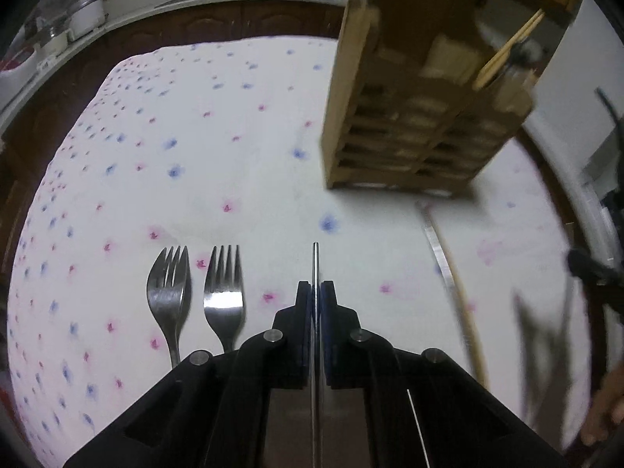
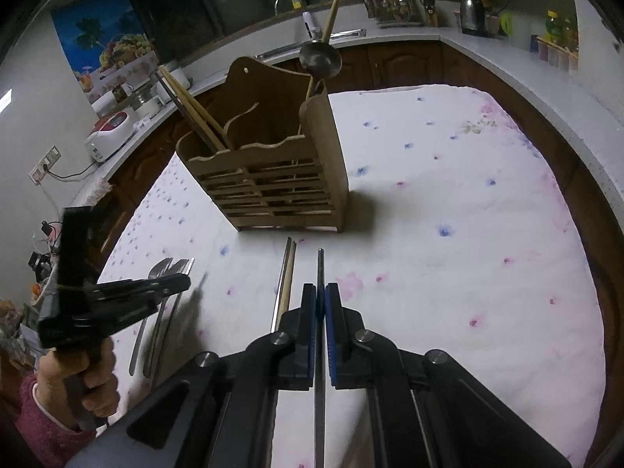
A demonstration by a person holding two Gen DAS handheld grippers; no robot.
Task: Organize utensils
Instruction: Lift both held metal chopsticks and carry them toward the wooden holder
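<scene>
surface: white cloth (image 2: 448, 202) with small blue and pink flowers, spread over the table.
room: kitchen; a pale counter (image 2: 397, 35) curves around the table over dark wood cabinets, with a kettle (image 2: 472, 15) and a knife rack (image 2: 386, 0) on it and a fruit poster (image 2: 105, 46) on the wall.
holder: slatted wooden utensil holder (image 2: 269, 171) upright on the cloth ahead of both grippers, with chopsticks (image 2: 191, 113) leaning in its left compartment and a ladle (image 2: 319, 58) in its right one.
left gripper (image 1: 316, 292): pads closed on a thin flat metal utensil (image 1: 316, 265) seen edge-on, its tip sticking out past the fingertips; which utensil it is cannot be told.
forks: two forks (image 1: 195, 292) lie side by side on the cloth just left of the left gripper, tines pointing away.
right gripper (image 2: 319, 296): pads pinched on a slim dark chopstick (image 2: 320, 269) that points toward the holder.
loose chopsticks: a metal and a wooden stick (image 2: 286, 273) lie together on the cloth just left of the right gripper.
</scene>
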